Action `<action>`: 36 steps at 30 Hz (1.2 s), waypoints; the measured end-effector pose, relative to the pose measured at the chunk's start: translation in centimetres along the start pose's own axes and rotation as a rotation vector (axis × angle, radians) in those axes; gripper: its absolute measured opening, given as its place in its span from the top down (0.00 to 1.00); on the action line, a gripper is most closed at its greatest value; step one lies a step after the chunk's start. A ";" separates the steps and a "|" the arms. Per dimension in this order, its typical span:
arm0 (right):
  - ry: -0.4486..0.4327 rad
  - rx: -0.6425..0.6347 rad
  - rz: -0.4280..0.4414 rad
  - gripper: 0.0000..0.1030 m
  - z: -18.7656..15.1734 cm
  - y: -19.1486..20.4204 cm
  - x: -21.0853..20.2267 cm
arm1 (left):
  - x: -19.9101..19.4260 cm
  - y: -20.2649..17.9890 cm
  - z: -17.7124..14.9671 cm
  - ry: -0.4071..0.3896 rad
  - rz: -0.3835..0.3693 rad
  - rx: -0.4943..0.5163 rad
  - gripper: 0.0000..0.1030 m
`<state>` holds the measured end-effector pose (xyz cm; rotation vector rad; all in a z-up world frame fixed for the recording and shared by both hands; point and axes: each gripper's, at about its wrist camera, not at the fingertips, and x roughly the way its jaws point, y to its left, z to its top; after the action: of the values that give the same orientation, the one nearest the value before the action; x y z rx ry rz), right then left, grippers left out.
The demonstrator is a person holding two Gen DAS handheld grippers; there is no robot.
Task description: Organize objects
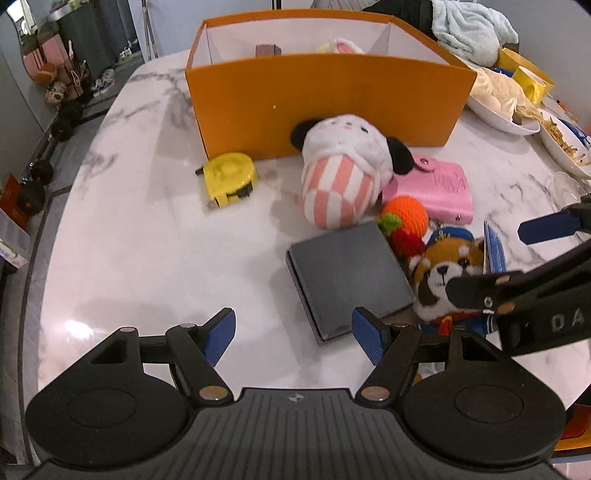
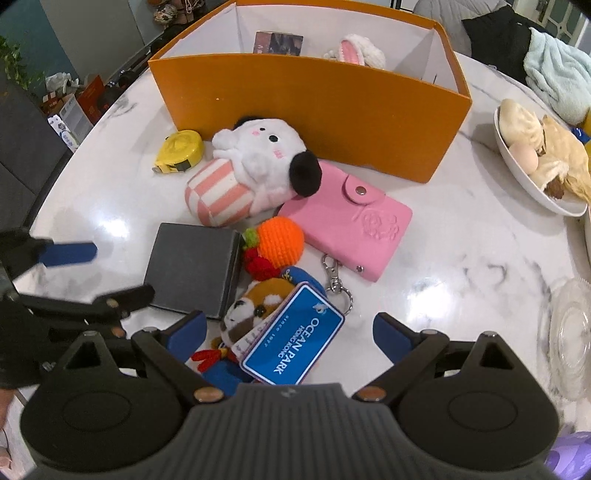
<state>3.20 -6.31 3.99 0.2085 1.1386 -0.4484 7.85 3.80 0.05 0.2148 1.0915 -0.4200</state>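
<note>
An orange box (image 1: pixel 325 107) (image 2: pixel 314 107) stands at the back of the marble table and holds a small card box (image 2: pixel 277 43) and a bunny plush (image 2: pixel 360 51). In front lie a yellow tape measure (image 1: pixel 229 177) (image 2: pixel 181 149), a white dog plush (image 1: pixel 343 166) (image 2: pixel 255 166), a pink wallet (image 1: pixel 439 188) (image 2: pixel 351 221), a crochet orange (image 1: pixel 406 214) (image 2: pixel 280 242), a dark grey box (image 1: pixel 347 277) (image 2: pixel 192 267) and a red panda plush (image 1: pixel 447 280) (image 2: pixel 258 306) with a blue Ocean Park tag (image 2: pixel 291 339). My left gripper (image 1: pixel 293 332) is open just before the grey box. My right gripper (image 2: pixel 290 332) is open around the panda and tag.
White bowls of food (image 2: pixel 539 162) (image 1: pixel 502 107) and a clear glass dish (image 2: pixel 569 332) sit on the right. A light blue towel (image 1: pixel 469 29) lies behind the box. A yellow mug (image 1: pixel 532 81) stands at the far right. The table edge curves at the left.
</note>
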 end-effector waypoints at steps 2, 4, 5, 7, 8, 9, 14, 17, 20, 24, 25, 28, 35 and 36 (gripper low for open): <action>-0.001 0.005 0.003 0.06 -0.1 0.0 0.0 | 0.2 0.1 -0.3 0.005 -0.005 -0.003 0.20; -0.002 0.008 0.003 0.06 -0.2 0.1 0.1 | 0.3 0.4 -0.6 0.007 -0.003 -0.007 0.20; -0.003 0.009 0.002 0.06 -0.2 0.1 0.1 | 0.4 0.6 -0.7 0.009 -0.001 -0.011 0.20; -0.001 0.011 0.002 0.06 -0.4 0.2 0.4 | 0.6 1.1 -0.9 0.014 -0.011 -0.023 0.20; 0.000 0.012 0.002 0.06 -0.5 0.2 0.6 | 0.6 1.4 -1.0 0.017 -0.017 -0.030 0.20; 0.004 0.010 0.003 0.06 -0.5 0.2 0.8 | 0.7 1.6 -1.2 0.020 -0.019 -0.036 0.20; 0.023 -0.001 -0.021 0.06 -1.2 0.0 2.3 | 0.8 1.9 -1.4 0.022 -0.021 -0.029 0.20; 0.029 0.000 -0.025 0.05 -1.5 -1.1 2.8 | 0.7 2.0 -1.4 0.020 -0.031 -0.025 0.20; 0.014 0.019 -0.050 0.05 -1.4 -2.7 2.2 | 0.3 1.8 -1.4 0.016 -0.056 -0.014 0.20; 0.018 0.056 -0.053 0.05 -1.4 -4.5 1.6 | 0.3 1.2 -1.1 0.017 -0.072 0.012 0.19; 0.019 0.078 -0.027 0.05 -1.5 -4.8 1.5 | 0.4 1.0 -0.9 0.020 -0.078 0.018 0.19; 0.021 0.114 0.018 0.05 -1.9 -5.1 1.8 | 0.8 0.4 -0.1 0.021 -0.088 0.028 0.19; 0.027 0.118 0.016 0.05 -2.3 -4.9 2.6 | 2.6 -0.6 2.2 0.053 -0.158 -0.013 0.16; 0.031 0.121 0.020 0.05 -2.2 -5.0 2.6 | 2.9 -0.8 2.4 0.058 -0.169 -0.022 0.16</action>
<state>0.01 -10.51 1.03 0.3327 1.1397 -0.4984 10.60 1.52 -1.39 0.1163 1.1754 -0.5558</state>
